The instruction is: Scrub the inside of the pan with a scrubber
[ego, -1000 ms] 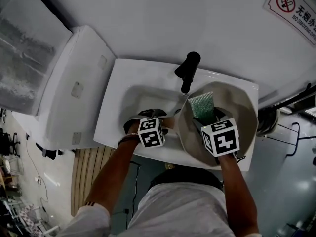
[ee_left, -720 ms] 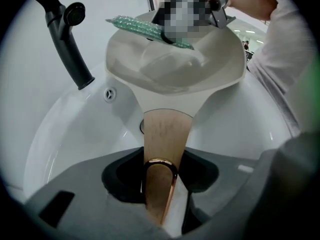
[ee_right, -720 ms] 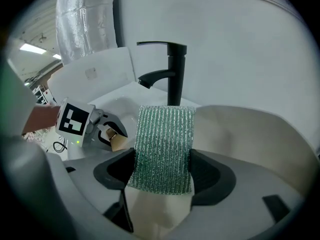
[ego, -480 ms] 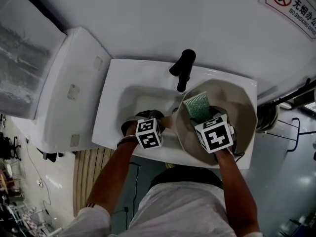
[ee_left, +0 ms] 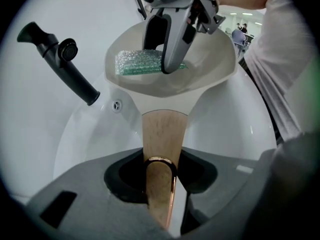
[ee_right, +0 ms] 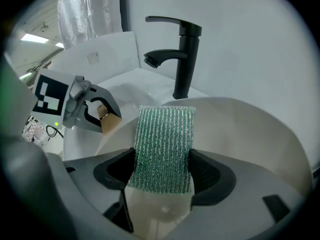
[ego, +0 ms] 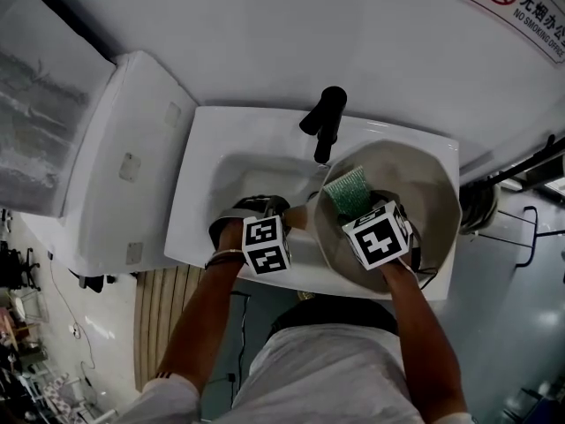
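A beige pan rests in the right part of the white sink, its wooden handle pointing left. My left gripper has just been closing its jaws, and they press on the wooden handle, near its copper ring. Inside the pan, my right gripper is shut on a green scrubber, which stands up between its pads. The left gripper view shows the scrubber low in the bowl, held by the right gripper.
A black faucet stands at the sink's back edge, just behind the pan and left of it. A white slanted unit adjoins the sink on the left. A no-smoking sign hangs on the wall at the top right.
My right gripper has sunk a little further into the pan with the scrubber. The left gripper has stayed at the handle.
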`<action>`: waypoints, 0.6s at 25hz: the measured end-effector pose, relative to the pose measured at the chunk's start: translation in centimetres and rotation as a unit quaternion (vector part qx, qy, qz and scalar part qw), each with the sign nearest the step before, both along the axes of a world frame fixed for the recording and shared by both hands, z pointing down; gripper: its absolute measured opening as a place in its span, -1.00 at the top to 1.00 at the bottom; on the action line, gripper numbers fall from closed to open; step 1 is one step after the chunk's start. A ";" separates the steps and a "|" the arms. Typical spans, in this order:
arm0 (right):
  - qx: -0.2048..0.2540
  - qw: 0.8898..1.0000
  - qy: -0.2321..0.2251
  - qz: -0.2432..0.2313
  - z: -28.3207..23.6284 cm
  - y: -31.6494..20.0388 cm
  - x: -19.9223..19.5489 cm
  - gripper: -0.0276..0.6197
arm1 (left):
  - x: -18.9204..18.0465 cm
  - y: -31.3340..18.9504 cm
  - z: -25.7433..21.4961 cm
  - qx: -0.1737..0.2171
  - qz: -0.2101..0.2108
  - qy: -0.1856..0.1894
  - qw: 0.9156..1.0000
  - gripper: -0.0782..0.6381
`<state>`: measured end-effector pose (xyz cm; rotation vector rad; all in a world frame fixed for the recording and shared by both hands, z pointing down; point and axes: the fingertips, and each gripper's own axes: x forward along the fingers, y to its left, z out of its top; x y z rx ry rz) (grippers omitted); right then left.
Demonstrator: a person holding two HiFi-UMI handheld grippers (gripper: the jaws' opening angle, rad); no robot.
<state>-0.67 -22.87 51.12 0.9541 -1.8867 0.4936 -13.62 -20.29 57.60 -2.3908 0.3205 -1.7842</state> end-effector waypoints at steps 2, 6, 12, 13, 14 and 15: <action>-0.003 1.000 0.011 -0.004 0.5 -0.2 0.2 -0.13 | 0.0 0.0 -0.4 0.003 0.002 -0.006 1.000 0.34; -0.005 1.000 0.023 0.005 1.0 -0.8 1.0 -0.13 | -0.1 0.0 -1.1 0.008 0.005 -0.015 1.000 0.34; 0.010 0.999 0.045 0.029 0.1 -2.0 3.8 -0.13 | -0.1 0.1 -1.9 0.014 0.009 -0.020 1.000 0.34; 0.012 0.998 0.048 0.034 -0.1 -2.1 4.3 -0.13 | -0.1 0.1 -1.9 0.014 0.009 -0.020 1.000 0.34; 0.012 0.998 0.052 0.039 -0.3 -2.2 4.9 -0.13 | -0.1 0.1 -2.0 0.014 0.010 -0.021 1.000 0.34; 0.015 0.997 0.053 0.045 -0.5 -2.3 5.4 -0.13 | -0.1 0.1 -2.0 0.014 0.010 -0.021 1.000 0.34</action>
